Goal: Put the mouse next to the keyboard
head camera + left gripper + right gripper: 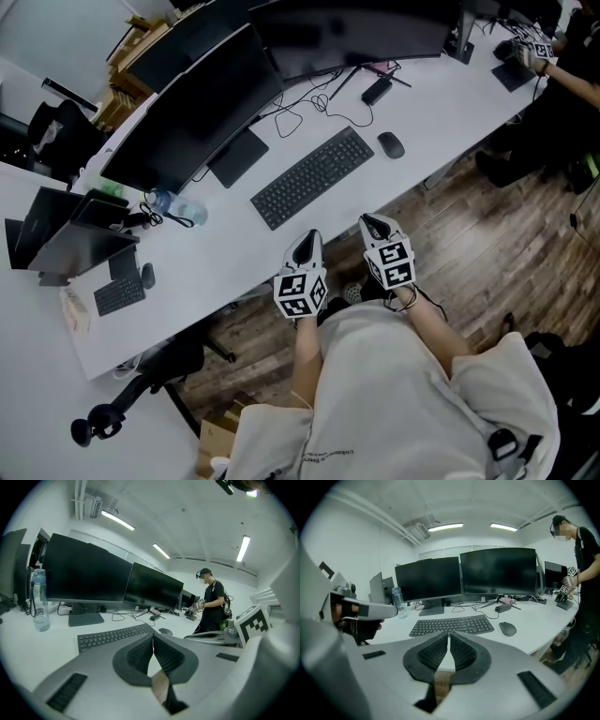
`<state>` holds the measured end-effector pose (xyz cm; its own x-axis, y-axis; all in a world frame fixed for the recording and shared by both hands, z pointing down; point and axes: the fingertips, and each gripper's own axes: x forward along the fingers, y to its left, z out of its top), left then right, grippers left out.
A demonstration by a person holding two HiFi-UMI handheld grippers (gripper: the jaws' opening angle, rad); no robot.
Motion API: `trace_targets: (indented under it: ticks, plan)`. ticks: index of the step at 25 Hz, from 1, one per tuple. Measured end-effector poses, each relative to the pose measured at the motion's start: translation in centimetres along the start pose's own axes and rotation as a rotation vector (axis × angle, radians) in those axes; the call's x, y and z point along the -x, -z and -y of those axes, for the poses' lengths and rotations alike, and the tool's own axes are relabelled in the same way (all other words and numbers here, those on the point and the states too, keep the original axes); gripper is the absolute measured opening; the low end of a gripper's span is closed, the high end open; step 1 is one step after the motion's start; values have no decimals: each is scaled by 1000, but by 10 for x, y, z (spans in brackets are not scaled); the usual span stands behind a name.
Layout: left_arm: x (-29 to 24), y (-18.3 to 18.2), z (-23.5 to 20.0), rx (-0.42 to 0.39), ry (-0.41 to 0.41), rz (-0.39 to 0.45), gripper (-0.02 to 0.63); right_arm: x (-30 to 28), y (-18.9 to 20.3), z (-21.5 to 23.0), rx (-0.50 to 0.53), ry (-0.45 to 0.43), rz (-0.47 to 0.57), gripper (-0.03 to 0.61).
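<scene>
I hold the left gripper and the right gripper side by side at the near edge of the white desk, each with its jaws clenched tight together on nothing. The mouse lies on the desk just off the right end of the keyboard, near it but not touching, well ahead of both grippers. Two dark monitors stand behind.
</scene>
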<state>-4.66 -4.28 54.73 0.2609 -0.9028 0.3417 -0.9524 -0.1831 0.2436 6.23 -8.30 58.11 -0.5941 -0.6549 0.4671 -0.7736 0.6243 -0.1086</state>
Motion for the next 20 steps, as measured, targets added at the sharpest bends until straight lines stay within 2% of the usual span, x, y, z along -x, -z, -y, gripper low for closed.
trace_targets:
  ticks: [20]
  plan:
    - [2,5,-8,23,-17,3,21,1,-1,1,0,2,4,8]
